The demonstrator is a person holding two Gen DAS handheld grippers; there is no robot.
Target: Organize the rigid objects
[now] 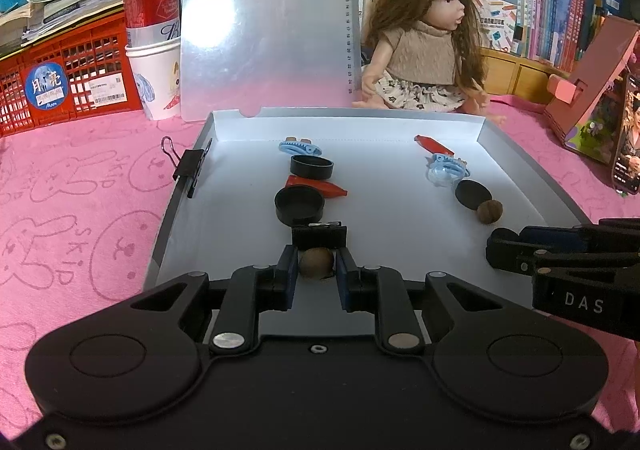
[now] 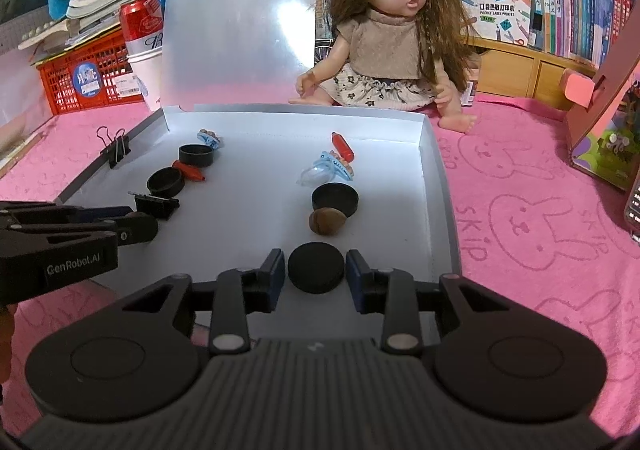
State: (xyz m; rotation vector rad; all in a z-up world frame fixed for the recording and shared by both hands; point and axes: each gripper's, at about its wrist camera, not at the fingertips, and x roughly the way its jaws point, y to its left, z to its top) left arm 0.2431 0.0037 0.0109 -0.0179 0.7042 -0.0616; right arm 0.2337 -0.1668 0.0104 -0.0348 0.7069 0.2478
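A shallow white box [image 1: 384, 126] [image 2: 434, 178] holds two rows of small objects. In the left wrist view my left gripper [image 1: 317, 264] has a brown nut [image 1: 317, 263] between its blue pads, which touch or nearly touch it, just behind a black binder clip [image 1: 319, 236]. Beyond lie two black caps [image 1: 299, 203] [image 1: 311, 165], a red piece [image 1: 320, 187] and a blue clip [image 1: 299, 146]. In the right wrist view my right gripper [image 2: 316, 270] brackets a black disc [image 2: 316, 268] with small gaps on both sides. Ahead lie a brown nut [image 2: 326, 221], a black cap [image 2: 335, 199], a blue clip [image 2: 328, 170] and a red piece [image 2: 342, 145].
A binder clip [image 1: 190, 166] grips the box's left wall. A doll [image 1: 424, 38] sits behind the box beside the raised clear lid [image 1: 264, 22]. A can in a paper cup [image 1: 154, 46], a red crate [image 1: 60, 78] and a pink house model [image 1: 592, 90] stand on the pink cloth.
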